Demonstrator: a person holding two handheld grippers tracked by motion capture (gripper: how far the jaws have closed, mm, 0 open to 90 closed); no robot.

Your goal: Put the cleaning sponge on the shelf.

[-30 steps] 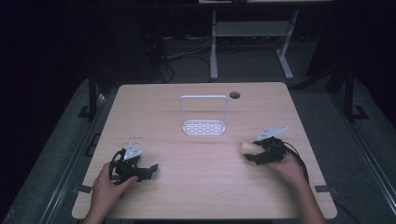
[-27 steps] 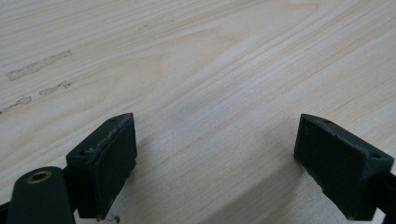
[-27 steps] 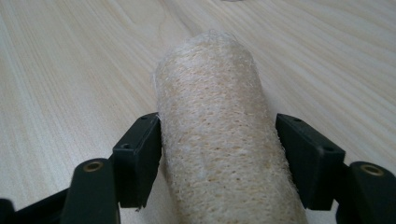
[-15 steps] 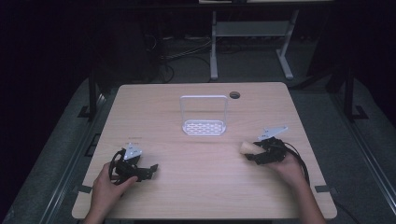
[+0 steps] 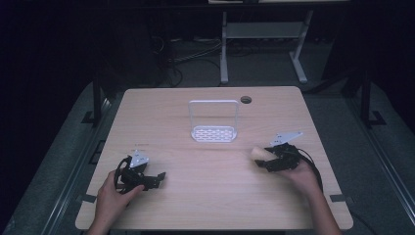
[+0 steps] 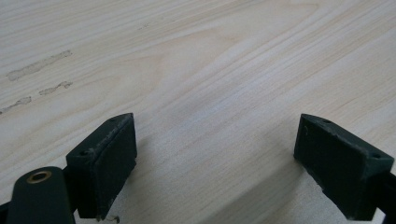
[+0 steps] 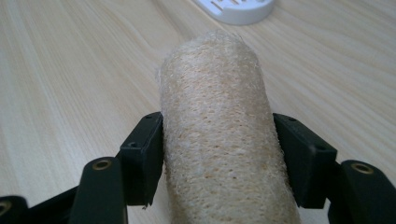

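Observation:
A tan loofah roll (image 7: 219, 140) lies between the jaws of my right gripper (image 7: 217, 135), and both black pads press on its sides. The jaws have just closed a little tighter on it. In the high view the right gripper (image 5: 264, 159) sits low over the table's right side, pointing left, with the pale loofah (image 5: 257, 153) sticking out of its tip. My left gripper (image 5: 157, 178) rests at the front left of the table. Its jaws stand wide open over bare wood in the left gripper view (image 6: 215, 154), with nothing between them.
A white stand with a slotted base and an upright wire frame (image 5: 214, 133) sits at the table's middle; its base edge (image 7: 238, 9) lies just beyond the loofah. A round cable hole (image 5: 246, 100) is near the far edge. Dark floor surrounds the wooden table (image 5: 205, 205).

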